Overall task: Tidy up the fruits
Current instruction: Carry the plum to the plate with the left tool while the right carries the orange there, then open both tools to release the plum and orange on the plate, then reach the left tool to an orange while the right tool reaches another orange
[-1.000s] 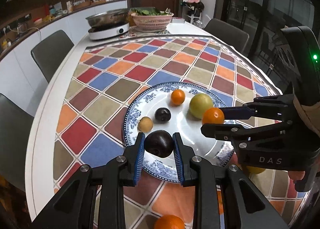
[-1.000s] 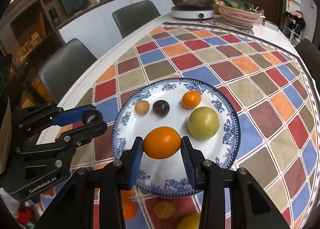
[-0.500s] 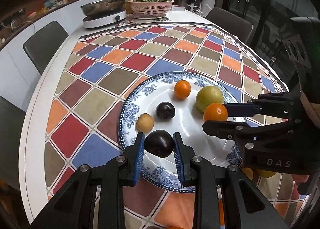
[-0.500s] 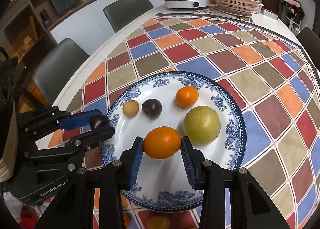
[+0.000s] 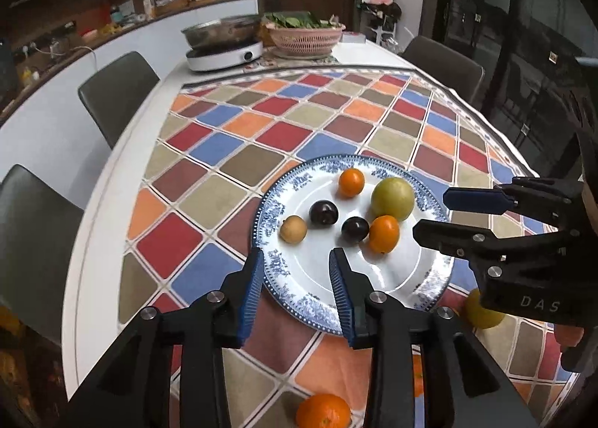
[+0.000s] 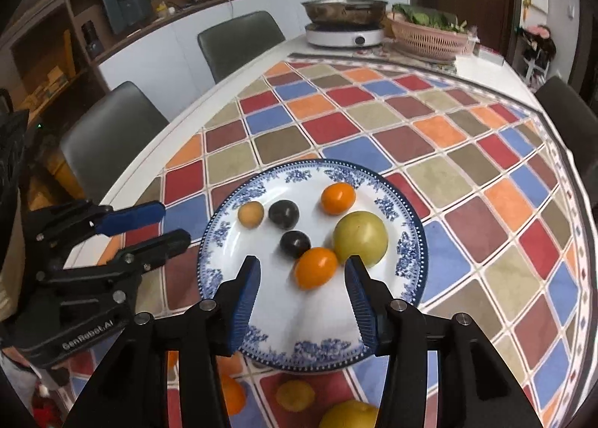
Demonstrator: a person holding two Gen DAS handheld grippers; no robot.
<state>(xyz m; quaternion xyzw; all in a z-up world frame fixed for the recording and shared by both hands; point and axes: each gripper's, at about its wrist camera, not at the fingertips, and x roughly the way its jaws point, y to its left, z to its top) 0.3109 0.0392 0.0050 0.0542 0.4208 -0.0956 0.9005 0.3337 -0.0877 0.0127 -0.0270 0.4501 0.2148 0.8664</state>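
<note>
A blue-and-white plate lies on the checked tablecloth. On it are a green fruit, a small orange, a tan fruit, two dark plums and a larger orange. My left gripper hangs over the plate's near rim, jaws opening, nothing between them. My right gripper is also opening; the larger orange rests on the plate between its fingers, and the pads stand clear of it.
Loose fruit lies on the cloth near me: an orange, a yellow fruit, two more yellow ones. A metal pot on a cooker and a pink basket of greens stand at the far end. Grey chairs line the table's left side.
Both grippers have opened and drawn back. The left one has let go of the dark plum and the right one of the orange; both fruits now lie on the plate.
</note>
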